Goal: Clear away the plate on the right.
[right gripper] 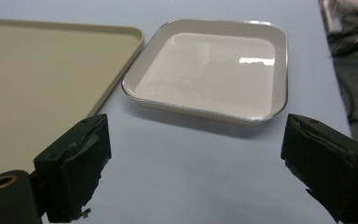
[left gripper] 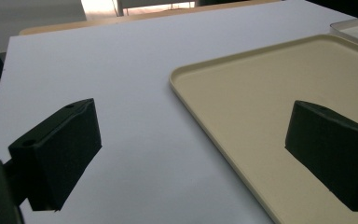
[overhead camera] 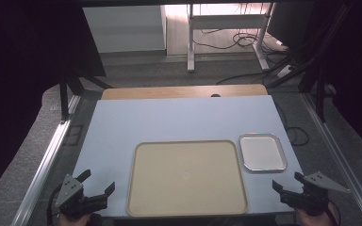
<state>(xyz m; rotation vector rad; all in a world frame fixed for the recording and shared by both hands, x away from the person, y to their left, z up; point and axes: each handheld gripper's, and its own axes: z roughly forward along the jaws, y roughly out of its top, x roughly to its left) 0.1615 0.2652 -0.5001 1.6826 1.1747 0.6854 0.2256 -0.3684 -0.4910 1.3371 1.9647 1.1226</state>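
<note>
1. Idling: left tool [overhead camera: 93, 189] and right tool [overhead camera: 290, 184] both spread wide, gripping nothing, flanking the beige tray [overhead camera: 187, 176] at the tabletop [overhead camera: 169, 120] near edge.
2. Metal dish [overhead camera: 262, 152] sits just right of tray, empty.
3. Risk: shallow rims, so a flat approach could shove the dish instead of gripping it.

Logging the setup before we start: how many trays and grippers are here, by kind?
Beige tray: 1
Silver tray: 1
Grippers: 2, the left gripper and right gripper, both open and holding nothing
Total: 4
</note>
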